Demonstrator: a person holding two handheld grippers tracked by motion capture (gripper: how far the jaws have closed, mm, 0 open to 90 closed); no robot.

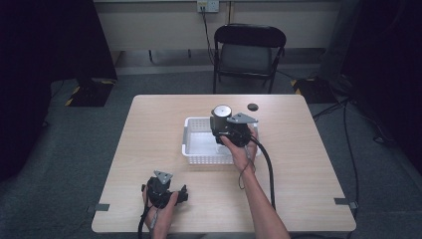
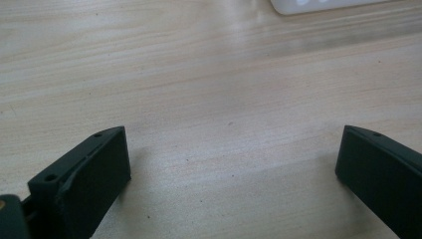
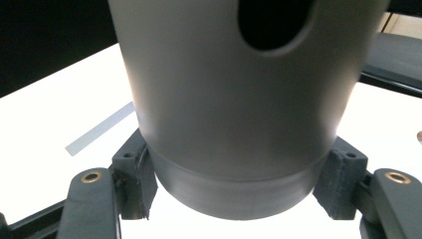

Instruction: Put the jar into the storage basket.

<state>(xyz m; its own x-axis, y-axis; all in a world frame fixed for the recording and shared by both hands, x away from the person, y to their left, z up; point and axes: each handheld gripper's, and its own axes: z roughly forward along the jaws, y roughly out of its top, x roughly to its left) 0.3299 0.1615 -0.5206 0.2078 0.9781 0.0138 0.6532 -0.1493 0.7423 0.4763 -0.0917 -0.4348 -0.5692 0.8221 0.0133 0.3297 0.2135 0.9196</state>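
A grey cylindrical container (image 1: 221, 115) with a pale round top stands upright over the far right part of a white mesh basket (image 1: 195, 149). My right gripper (image 1: 222, 130) is shut on its lower part. In the right gripper view the container (image 3: 234, 99) has a dark oval hole high on its wall, and the jaws press its base from both sides, my right gripper (image 3: 239, 191) clamped around it. My left gripper (image 1: 182, 193) rests low near the table's front left edge. It stands open over bare wood (image 2: 234, 164), holding nothing.
The light wooden table (image 1: 149, 129) carries a small dark round disc (image 1: 253, 106) behind the basket. A corner of the basket (image 2: 323, 5) shows at the top of the left gripper view. A black folding chair (image 1: 249, 50) stands beyond the far edge.
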